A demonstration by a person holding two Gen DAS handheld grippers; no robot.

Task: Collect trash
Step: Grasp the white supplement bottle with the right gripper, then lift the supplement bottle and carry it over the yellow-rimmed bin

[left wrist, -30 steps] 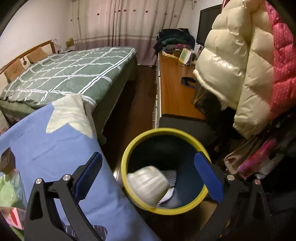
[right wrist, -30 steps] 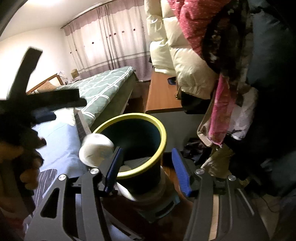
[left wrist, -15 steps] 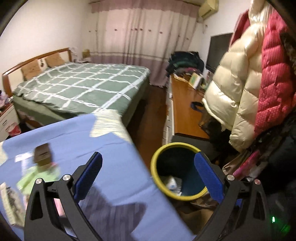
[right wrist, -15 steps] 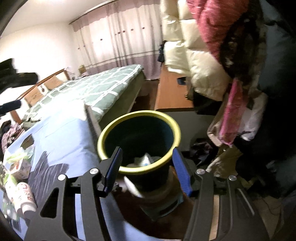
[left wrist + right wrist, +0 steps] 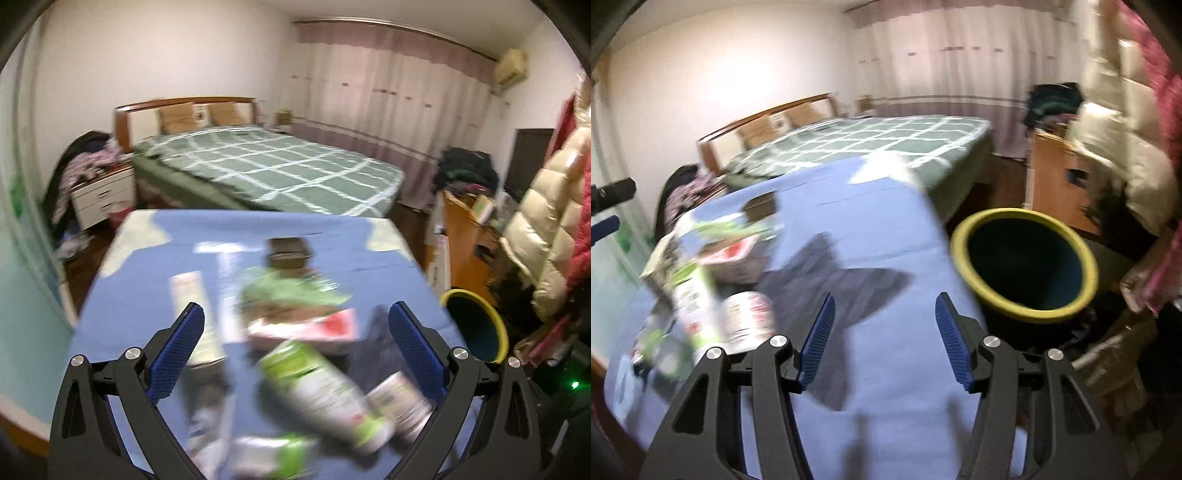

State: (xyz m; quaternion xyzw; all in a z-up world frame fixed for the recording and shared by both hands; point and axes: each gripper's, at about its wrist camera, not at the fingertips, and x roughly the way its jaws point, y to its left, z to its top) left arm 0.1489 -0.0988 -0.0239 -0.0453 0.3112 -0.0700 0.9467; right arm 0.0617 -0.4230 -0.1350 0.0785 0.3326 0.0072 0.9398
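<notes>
A dark bin with a yellow rim [image 5: 1025,264] [image 5: 474,326] stands on the floor at the right edge of a table under a blue cloth [image 5: 879,221] [image 5: 133,288]. Trash lies blurred on the cloth: a green-and-white bottle [image 5: 321,391] [image 5: 690,295], a red-and-white can [image 5: 748,319] [image 5: 400,404], a green-and-red packet [image 5: 299,310] [image 5: 731,243] and a small dark box [image 5: 288,253]. My left gripper [image 5: 295,350] hangs open over the pile, holding nothing. My right gripper [image 5: 884,338] is open and empty above bare cloth, the bin to its right.
A bed with a green checked cover [image 5: 266,166] lies beyond the table. A wooden desk [image 5: 1060,177] and hanging puffy coats [image 5: 543,229] stand right of the bin. A white bedside cabinet [image 5: 103,195] with clothes heaped on it sits at the left.
Both grippers swung left from the bin to the table. A white wad that was falling into the bin is gone from view. The trash pile now lies under the left gripper.
</notes>
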